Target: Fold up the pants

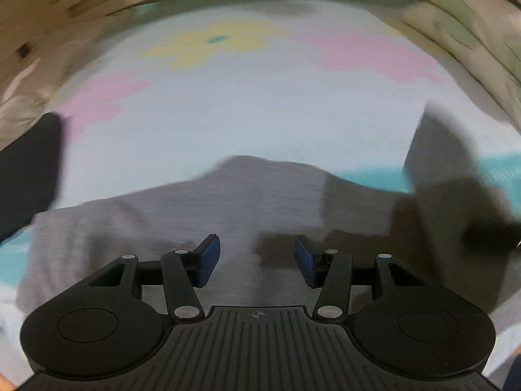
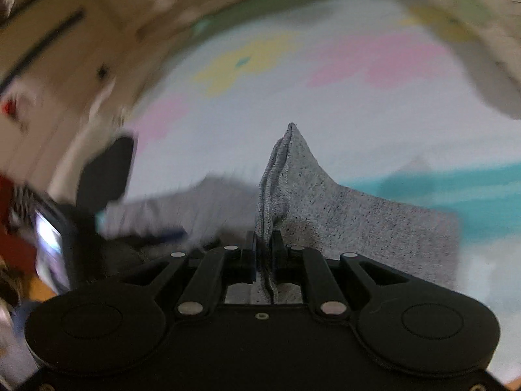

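Grey pants: on the flowered sheet, 6 o'clock. Right tongs: clamped on a raised fold. Left tongs: half-open, empty, above the fabric.

No words, numbers, labels or brand names can be read in either wrist view. The one sign is a small round crosshair mark moulded into the ribbed black housing of the left gripper, in the left wrist view; it carries no lettering. Both views are smeared by motion blur, so any print in the background is too blurred to tell. A bright screen at the left edge of the right wrist view shows nothing legible.
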Available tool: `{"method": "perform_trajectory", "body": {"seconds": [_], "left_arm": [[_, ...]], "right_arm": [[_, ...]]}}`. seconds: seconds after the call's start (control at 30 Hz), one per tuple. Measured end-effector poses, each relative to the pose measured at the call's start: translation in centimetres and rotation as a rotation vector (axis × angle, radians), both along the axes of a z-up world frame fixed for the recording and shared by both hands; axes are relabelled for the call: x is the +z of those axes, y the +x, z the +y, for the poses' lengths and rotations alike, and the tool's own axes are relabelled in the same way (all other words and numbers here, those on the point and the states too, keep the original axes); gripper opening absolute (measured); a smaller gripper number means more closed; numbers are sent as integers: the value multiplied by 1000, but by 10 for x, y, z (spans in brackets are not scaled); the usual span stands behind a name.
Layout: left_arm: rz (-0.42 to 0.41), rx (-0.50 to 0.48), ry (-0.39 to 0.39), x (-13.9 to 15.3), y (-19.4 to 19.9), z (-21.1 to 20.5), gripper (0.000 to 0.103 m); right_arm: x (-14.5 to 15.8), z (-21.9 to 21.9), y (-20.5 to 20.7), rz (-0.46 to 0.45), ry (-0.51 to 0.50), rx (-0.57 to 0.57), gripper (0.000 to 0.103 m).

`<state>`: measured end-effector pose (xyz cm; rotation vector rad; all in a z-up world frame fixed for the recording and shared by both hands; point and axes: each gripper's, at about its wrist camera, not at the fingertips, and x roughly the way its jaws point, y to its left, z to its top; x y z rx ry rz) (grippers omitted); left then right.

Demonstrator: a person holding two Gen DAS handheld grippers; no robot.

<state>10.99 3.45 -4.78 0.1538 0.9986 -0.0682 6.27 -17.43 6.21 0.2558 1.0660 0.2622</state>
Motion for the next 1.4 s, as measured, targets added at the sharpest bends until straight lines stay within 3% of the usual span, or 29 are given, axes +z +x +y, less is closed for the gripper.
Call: {"method": "perform_trajectory", "body": {"seconds": [0.1,0.23,0.33,0.4,0.5,0.63,0.77,0.87,1.13,1.3,1.4], "left_arm": [[-22,50,4,-1,4,23,49],[4,70,-34,-9,7,38,49],[7,41,-65,-8,1,40,49],[-4,17,-76,-3,-3,33,49],[-16,-6,-98,1,-3,27,49],[-9,-52,-138,2,-9,18,50],[43,-100,-149,-12,-12,6,50],[88,-123,-150,-25,-14,-2,50],[141,-161,-138,-51,-18,-16,52],[127,-151,-154,-54,-20,-15,59],[120,-158,-162,-54,-21,-12,60]], "right_arm": [[-34,45,9,58,-51,69,16],[-67,90,1,84,-191,145,18],[-73,103,-9,53,-248,183,29],[-64,97,-11,32,-220,195,50],[-42,78,-11,-3,-169,154,73],[-24,40,-19,-51,-196,39,75],[-32,0,-20,-46,-357,-136,75],[-49,-22,-20,-3,-397,-201,75],[-91,-23,-28,87,-418,-128,77],[-100,-20,-46,-2,-381,-169,96],[-107,-16,-58,-69,-396,-157,99]]}}
